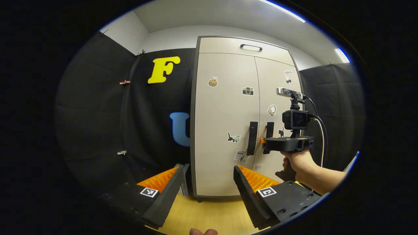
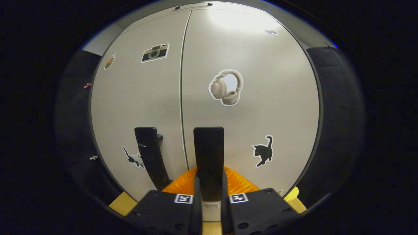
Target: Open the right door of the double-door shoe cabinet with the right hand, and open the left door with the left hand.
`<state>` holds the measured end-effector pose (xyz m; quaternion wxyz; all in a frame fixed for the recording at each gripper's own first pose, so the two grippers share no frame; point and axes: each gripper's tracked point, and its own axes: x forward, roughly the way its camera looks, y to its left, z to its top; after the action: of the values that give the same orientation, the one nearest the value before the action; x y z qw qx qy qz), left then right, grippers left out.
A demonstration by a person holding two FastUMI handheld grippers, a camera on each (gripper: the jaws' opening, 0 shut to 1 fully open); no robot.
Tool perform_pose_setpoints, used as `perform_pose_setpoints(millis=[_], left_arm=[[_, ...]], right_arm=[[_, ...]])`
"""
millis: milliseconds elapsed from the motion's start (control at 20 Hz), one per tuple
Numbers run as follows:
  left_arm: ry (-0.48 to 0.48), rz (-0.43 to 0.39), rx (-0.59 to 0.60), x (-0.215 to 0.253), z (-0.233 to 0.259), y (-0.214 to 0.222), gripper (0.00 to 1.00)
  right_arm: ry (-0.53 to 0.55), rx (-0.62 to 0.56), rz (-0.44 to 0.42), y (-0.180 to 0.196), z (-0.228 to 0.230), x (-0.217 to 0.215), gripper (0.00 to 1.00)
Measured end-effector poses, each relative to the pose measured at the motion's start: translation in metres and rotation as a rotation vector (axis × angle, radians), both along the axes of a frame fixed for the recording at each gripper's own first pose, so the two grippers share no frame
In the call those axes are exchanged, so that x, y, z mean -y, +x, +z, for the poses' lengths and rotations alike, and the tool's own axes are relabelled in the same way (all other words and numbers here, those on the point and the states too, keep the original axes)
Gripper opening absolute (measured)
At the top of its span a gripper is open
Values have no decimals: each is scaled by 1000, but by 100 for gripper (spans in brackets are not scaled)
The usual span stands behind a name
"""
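Observation:
The pale double-door shoe cabinet (image 1: 225,107) stands ahead with both doors closed. Two dark vertical handles sit side by side at the centre seam: the left door handle (image 1: 252,138) (image 2: 152,156) and the right door handle (image 1: 269,128) (image 2: 209,153). My right gripper (image 2: 210,182), held by a hand (image 1: 298,161), is shut on the right door handle, with one finger pressed against each side. In the left gripper view the right gripper (image 1: 264,143) meets that handle from the right. My left gripper (image 1: 205,186) hangs open, well back from the cabinet and low in front of the left door.
A top flap with a horizontal handle (image 1: 251,47) runs above the doors. Stickers dot both door fronts. Black cloth walls (image 1: 98,114) flank the cabinet on both sides. A light wooden floor (image 1: 209,215) lies in front of the cabinet base.

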<state>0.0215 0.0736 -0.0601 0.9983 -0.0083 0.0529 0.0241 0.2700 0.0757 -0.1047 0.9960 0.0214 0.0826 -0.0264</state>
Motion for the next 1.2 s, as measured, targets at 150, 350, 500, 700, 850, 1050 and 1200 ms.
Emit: perform_pose_setpoints(millis=[150, 350, 500, 700, 850, 1050, 1200], left_arm=[[-13, 2, -1, -1, 0, -4, 95], [-7, 16, 2, -4, 3, -13, 95], [-10, 29, 7, -5, 4, -19, 94], [1, 51, 2, -4, 3, -31, 95], [-5, 58, 4, 2, 4, -37, 95], [4, 66, 3, 12, 4, -43, 95], [2, 69, 7, 21, 6, -47, 95]], right_arm=[[32, 26, -22, 0, 2, 1, 22], [31, 12, -24, -2, 2, 3, 13], [43, 13, -29, -11, 4, 4, 13], [45, 50, -15, -30, 12, 9, 13], [47, 61, 15, -43, 16, 15, 12], [49, 59, 47, -54, 19, 22, 12], [51, 63, 63, -63, 20, 28, 12]])
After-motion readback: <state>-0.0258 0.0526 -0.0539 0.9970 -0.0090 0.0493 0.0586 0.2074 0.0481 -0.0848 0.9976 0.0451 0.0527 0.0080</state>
